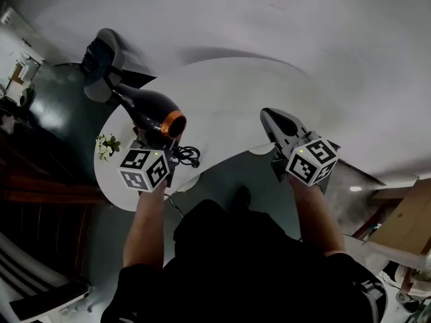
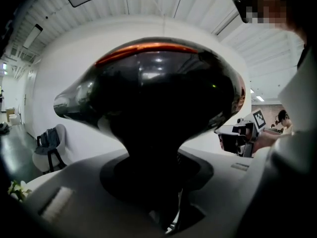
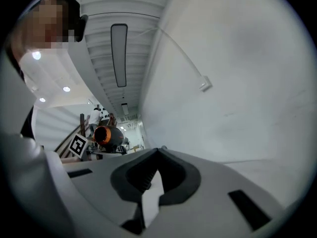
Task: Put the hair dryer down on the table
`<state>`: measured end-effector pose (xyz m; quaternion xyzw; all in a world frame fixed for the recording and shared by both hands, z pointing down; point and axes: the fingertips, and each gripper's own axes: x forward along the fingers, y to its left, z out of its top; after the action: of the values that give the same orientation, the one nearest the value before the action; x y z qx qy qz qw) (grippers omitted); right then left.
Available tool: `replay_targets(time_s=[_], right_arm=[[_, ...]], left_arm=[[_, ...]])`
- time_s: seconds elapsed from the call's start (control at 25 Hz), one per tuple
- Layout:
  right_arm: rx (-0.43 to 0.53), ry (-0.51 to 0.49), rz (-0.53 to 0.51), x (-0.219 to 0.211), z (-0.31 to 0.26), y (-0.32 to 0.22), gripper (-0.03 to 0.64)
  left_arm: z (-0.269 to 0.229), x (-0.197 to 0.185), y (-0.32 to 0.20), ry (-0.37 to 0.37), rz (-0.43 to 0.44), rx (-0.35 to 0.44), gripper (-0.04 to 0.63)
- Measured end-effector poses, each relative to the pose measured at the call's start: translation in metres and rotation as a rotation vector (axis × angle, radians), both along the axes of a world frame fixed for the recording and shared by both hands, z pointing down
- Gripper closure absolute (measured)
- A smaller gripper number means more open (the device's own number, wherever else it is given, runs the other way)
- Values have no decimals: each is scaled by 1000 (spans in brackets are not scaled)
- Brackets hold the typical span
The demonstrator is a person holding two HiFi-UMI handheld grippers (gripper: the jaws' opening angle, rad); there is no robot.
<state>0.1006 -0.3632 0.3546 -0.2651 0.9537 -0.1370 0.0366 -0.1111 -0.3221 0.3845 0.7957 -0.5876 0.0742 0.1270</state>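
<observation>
A black hair dryer (image 1: 151, 110) with an orange ring is held over the left part of the round white table (image 1: 229, 89). My left gripper (image 1: 160, 147) is shut on its handle. In the left gripper view the dryer's body (image 2: 153, 98) fills the frame above the left gripper (image 2: 153, 185). Its black cord (image 1: 189, 157) hangs coiled by the gripper. My right gripper (image 1: 275, 121) hovers over the table's right front edge, shut and empty. In the right gripper view, the right gripper (image 3: 158, 152) has its tips meeting, and the dryer (image 3: 107, 135) shows far off at the left.
A small bunch of white flowers (image 1: 106, 147) sits at the table's left edge. A chair (image 1: 101, 66) with dark cloth on it stands beyond the table at the left. A cardboard box (image 1: 412, 219) stands on the floor at the right.
</observation>
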Motion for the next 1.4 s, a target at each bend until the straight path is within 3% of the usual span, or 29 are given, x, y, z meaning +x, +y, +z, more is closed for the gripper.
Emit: replay_targets(time_s=[0.28,0.6,1.2,1.4], right_arm=[[-49,22,-5,-11,16,-49,604],[-112,59,0,-35,38,-86,604],[-234,142,29,-54,107,-100,604],[-264,151,51,-53,125,-96,604]], left_arm=[[32,-9,-54,16,-10,-65,426],[89,-21,-117,-10,47,-192,426],[206,-1,-189,-50,195,-403,430],[252,12,-197,-107,258,-484,436]])
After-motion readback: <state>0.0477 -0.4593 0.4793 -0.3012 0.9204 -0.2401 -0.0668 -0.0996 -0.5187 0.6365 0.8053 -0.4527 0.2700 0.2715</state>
